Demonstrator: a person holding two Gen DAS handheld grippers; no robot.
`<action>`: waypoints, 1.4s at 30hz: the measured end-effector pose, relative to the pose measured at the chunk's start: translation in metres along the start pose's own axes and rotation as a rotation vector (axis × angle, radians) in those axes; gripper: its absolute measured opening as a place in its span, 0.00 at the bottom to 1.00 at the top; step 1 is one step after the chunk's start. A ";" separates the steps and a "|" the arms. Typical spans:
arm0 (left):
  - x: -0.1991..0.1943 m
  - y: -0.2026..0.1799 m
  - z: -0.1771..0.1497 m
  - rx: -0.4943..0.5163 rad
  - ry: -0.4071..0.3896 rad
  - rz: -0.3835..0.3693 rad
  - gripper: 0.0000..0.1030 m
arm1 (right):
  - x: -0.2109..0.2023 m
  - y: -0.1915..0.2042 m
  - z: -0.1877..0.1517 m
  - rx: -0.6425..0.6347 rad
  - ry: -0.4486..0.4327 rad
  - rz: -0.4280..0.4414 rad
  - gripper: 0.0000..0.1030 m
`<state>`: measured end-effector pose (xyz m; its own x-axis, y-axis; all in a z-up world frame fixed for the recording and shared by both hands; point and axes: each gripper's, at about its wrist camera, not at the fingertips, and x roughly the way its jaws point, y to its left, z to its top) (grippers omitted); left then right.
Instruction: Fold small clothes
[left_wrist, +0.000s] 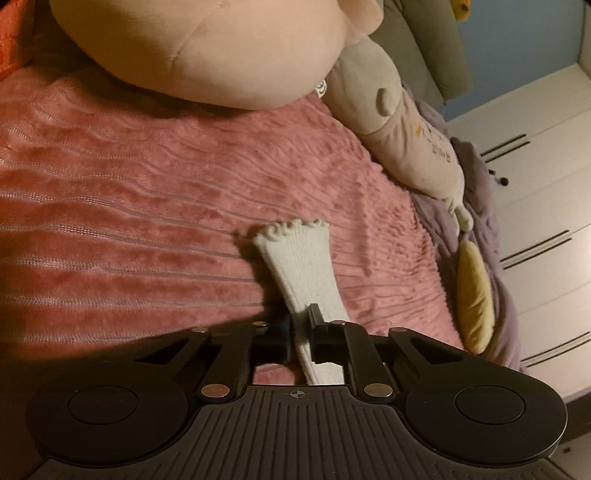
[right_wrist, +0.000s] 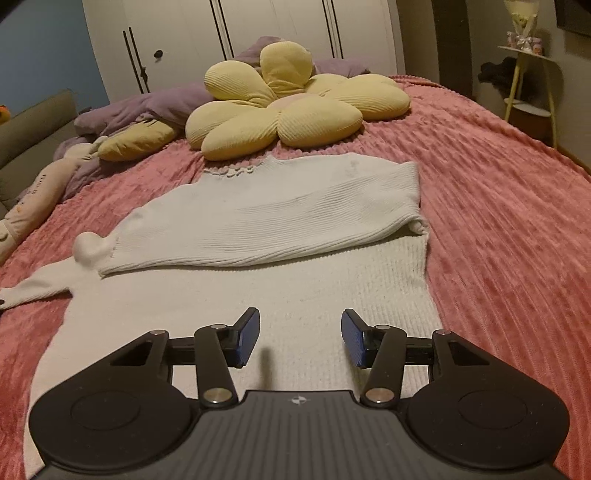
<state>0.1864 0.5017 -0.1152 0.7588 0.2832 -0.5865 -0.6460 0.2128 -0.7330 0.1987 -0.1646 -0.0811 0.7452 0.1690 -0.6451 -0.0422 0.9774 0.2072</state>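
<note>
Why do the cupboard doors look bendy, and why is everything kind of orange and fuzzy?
Right wrist view: the fisheye lens bows the wardrobe doors; warm, dim light tints the white sweater yellowish, and the right gripper shows sharp. Left wrist view: the left gripper, clamped on the sleeve, looks smeared, and the pink bedspread behind looks soft.

The big pale pink plush cushion (left_wrist: 207, 48) is running off the top edge, the white ribbed knit sweater's (right_wrist: 258, 221) hem is disappearing behind the right gripper (right_wrist: 299, 338), lettering on the long beige plush toy (left_wrist: 413, 140) blurring.
</note>
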 end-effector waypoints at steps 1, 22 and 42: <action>-0.002 -0.001 0.000 0.011 0.002 -0.003 0.09 | 0.002 -0.001 0.000 0.006 0.005 -0.008 0.47; -0.080 -0.208 -0.376 0.934 0.483 -0.414 0.46 | -0.006 -0.047 0.007 0.117 -0.006 0.046 0.46; -0.118 -0.125 -0.325 0.950 0.360 -0.219 0.69 | 0.117 0.049 0.070 0.079 0.191 0.322 0.31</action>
<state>0.2044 0.1380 -0.0668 0.7461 -0.1132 -0.6562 -0.1715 0.9195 -0.3536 0.3301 -0.1061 -0.0947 0.5643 0.4935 -0.6618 -0.1971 0.8590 0.4725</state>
